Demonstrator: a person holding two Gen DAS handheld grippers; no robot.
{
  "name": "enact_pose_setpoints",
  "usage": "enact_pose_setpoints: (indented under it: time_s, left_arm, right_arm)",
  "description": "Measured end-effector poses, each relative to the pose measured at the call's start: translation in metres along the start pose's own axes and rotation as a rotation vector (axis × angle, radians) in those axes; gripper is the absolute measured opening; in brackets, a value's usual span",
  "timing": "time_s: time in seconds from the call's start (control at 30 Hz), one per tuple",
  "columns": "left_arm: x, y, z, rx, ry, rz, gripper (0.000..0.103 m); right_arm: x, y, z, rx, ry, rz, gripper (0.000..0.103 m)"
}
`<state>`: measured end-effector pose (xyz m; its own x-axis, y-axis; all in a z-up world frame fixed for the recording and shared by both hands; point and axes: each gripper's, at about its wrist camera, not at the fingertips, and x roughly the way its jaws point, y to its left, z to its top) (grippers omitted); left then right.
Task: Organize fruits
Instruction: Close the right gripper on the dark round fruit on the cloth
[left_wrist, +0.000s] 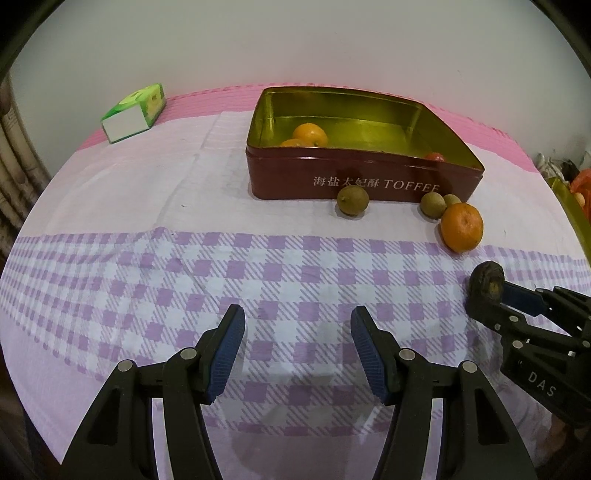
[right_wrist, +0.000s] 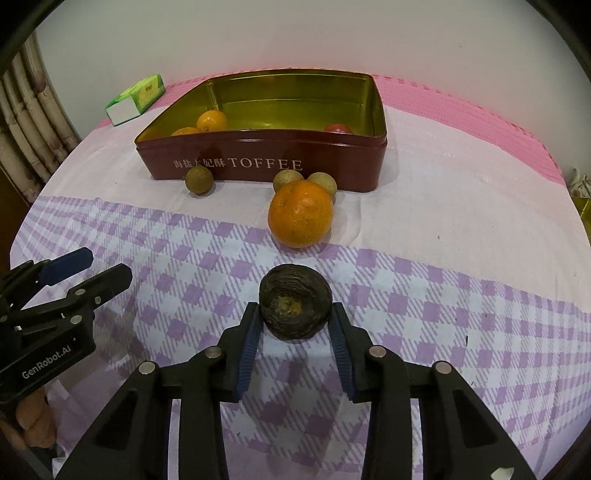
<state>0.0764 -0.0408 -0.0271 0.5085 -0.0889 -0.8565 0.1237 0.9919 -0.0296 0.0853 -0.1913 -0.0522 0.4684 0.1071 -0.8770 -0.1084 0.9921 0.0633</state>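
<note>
Though mostly behind the tin (right_wrist: 258, 162) wall, a red fruit (right_wrist: 338, 128).

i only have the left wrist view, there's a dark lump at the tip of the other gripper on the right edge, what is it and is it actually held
Observer: The right wrist view shows a dark wrinkled fruit between the two pads of the right gripper, which touch it on both sides.
Operator: anything red in the tin, i see just a sliver
Observer: Yes, a red fruit sits at the right end of the toffee tin, behind the front wall.
Operator: how does my gripper look from there
Observer: The left gripper is open with nothing between its fingers, over the checked cloth at the left.
</note>
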Motion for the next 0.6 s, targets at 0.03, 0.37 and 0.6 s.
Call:
enact_pose_setpoints:
  time_s: [0.03,0.37,0.6]
  left_arm:
    - [0.000,0.000,0.001,0.002,0.001,-0.004,0.061]
    - [0.009,-0.015,0.018,0.070,-0.008,-0.028,0.061]
    - [0.015,-0.038,0.033,0.108,-0.014,-0.083,0.061]
  right_arm:
    - [0.000,0.000,0.000,-0.001,0.002,-0.002,0.034]
    - [-0.002,-0.022,0.002,0.017,0.011,-0.066,0.033]
    - [-0.005,-0.054,0.003,0.079,0.018,-0.086,0.033]
